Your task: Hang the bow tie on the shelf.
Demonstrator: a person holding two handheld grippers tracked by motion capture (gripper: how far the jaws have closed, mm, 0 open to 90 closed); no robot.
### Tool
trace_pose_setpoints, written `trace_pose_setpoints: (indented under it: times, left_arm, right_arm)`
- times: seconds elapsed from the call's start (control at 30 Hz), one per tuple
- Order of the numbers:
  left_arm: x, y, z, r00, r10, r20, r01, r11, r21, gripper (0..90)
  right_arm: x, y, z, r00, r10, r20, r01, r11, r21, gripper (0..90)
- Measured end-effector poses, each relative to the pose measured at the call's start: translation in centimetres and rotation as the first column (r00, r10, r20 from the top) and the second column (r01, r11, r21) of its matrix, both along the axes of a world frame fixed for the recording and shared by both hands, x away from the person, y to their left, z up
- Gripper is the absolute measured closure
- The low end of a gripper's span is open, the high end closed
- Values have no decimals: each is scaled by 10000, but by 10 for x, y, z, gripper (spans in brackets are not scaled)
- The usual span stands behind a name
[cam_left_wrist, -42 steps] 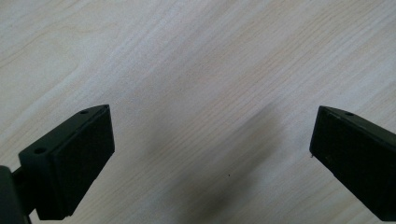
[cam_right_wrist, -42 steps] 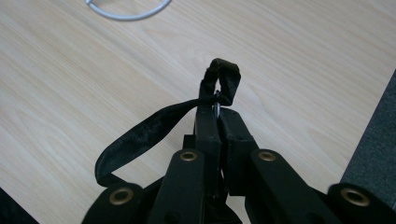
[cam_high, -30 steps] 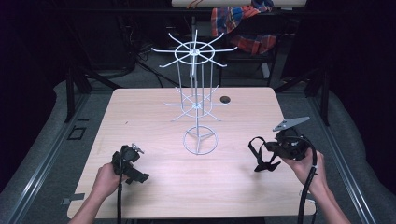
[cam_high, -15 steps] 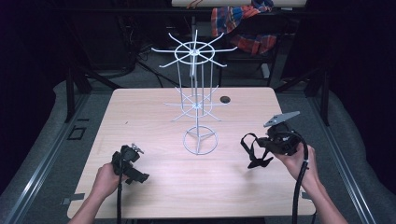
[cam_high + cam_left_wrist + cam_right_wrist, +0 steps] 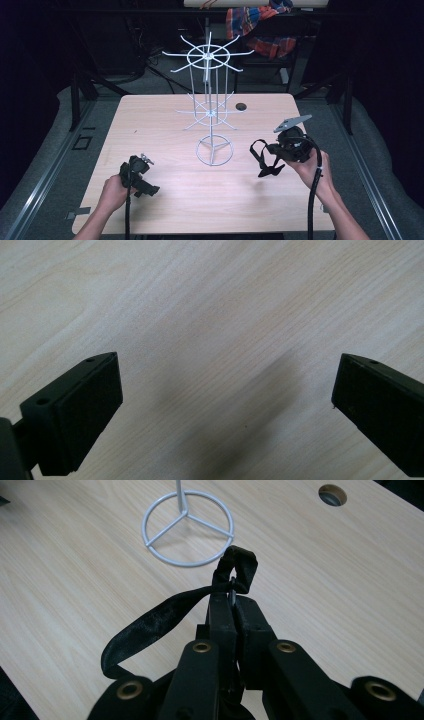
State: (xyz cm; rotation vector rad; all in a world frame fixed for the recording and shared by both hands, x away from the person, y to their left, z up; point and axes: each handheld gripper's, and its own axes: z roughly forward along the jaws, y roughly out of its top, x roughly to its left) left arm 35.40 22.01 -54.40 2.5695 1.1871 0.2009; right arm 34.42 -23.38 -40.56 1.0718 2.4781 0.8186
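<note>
High view: right gripper (image 5: 274, 150) raised, clamping black strap (image 5: 263, 159); left gripper (image 5: 148, 190) low, jaws apart

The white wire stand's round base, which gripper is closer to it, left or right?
Right. The right gripper, shut on a black strap, is just beside the base. The left gripper sits farther off toward the table's near edge.

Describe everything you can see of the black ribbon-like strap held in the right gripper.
The black ribbon-like strap looks like thin, slightly glossy fabric. The right gripper clamps it between shut jaws; a short loop sticks out past the jaw tips, and a longer band curves away to one side and hangs down. In the high view the strap dangles above the light wooden table, beside the white wire stand's ring base, apart from it.
</note>
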Motion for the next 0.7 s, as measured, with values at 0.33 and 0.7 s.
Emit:
trace_pose_setpoints:
  times: [0.33,0.7]
  left_arm:
    - [-1,1,0,10000,19,30,-19,10000,-2,0]
    - [-1,1,0,10000,13,47,-13,10000,-3,0]
  right_arm:
    - [3,13,7,9995,311,101,-311,9995,48,873]
    - [9,27,16,9980,544,335,-548,9984,110,873]
